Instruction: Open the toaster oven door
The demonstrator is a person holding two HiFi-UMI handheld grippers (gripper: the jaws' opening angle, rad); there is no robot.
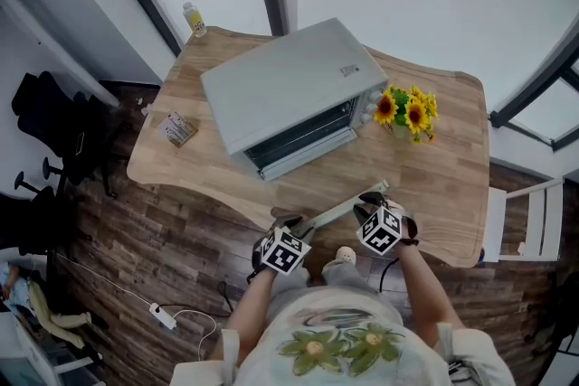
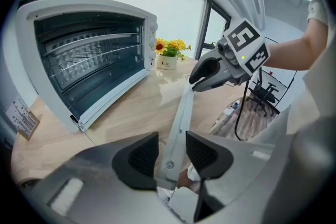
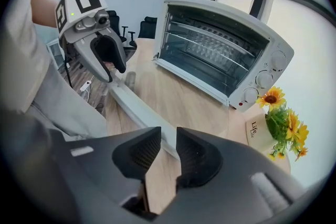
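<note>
The grey toaster oven [image 1: 289, 86] stands on the wooden table [image 1: 434, 185], and its rack-lined cavity [image 2: 89, 55] [image 3: 220, 50] is exposed. Its glass door hangs down toward me, almost flat, and the table shows through it. The door handle [image 1: 330, 214], a pale grey bar, runs along the door's near edge. My left gripper [image 1: 291, 226] [image 2: 172, 152] is shut on the bar's left end [image 2: 181, 118]. My right gripper [image 1: 368, 202] [image 3: 168, 152] is shut on the handle near its right end [image 3: 136, 110]. Each gripper shows in the other's view: the right gripper [image 2: 202, 78], the left gripper [image 3: 113, 68].
A pot of sunflowers [image 1: 407, 113] [image 3: 281, 123] stands right of the oven. A small box [image 1: 178, 129] lies to its left and a bottle [image 1: 193, 18] sits at the far corner. A white chair [image 1: 534, 221] is on the right, black office chairs [image 1: 54, 140] on the left.
</note>
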